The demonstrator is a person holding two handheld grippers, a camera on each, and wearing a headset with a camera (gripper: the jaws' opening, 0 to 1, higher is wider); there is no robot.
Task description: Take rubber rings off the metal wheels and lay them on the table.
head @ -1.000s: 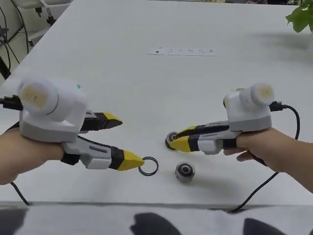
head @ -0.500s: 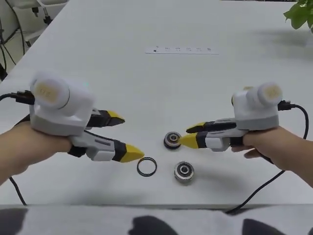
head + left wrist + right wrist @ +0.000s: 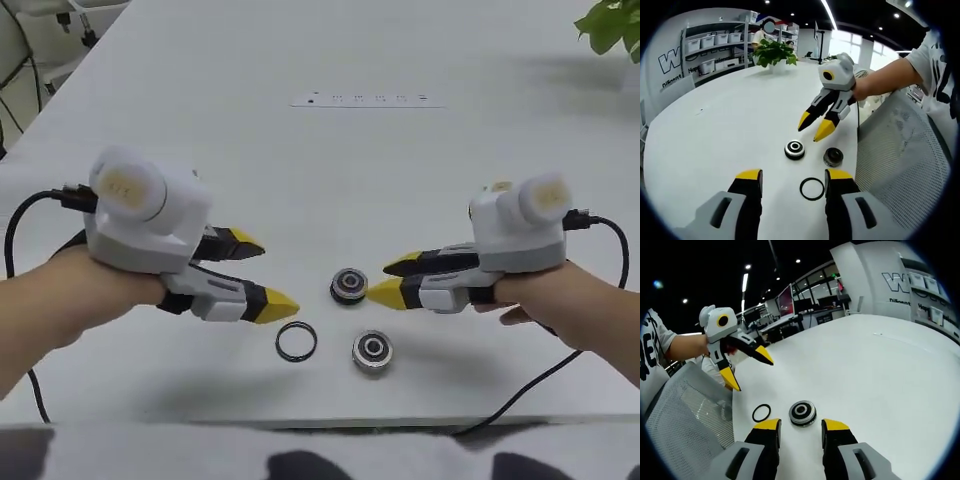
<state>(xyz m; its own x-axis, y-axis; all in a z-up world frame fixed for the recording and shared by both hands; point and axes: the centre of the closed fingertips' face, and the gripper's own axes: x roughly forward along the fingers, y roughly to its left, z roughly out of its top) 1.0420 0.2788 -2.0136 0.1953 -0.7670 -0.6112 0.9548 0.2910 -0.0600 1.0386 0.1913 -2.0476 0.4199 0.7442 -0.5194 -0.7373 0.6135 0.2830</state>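
My left tongs (image 3: 280, 275) and right tongs (image 3: 377, 280) share one build: rounded white housings, grey-and-black jaws and pointed yellow tips. A black cable (image 3: 590, 218) runs from each. The short sleeve (image 3: 932, 52) is white with dark print.

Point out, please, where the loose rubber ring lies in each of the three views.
Head view: rubber ring low centre, left of the bare wheel.
Left gripper view: rubber ring low centre, between the jaws.
Right gripper view: rubber ring lower left, beside the black-rimmed wheel.
Shared landmark: that black-rimmed wheel.
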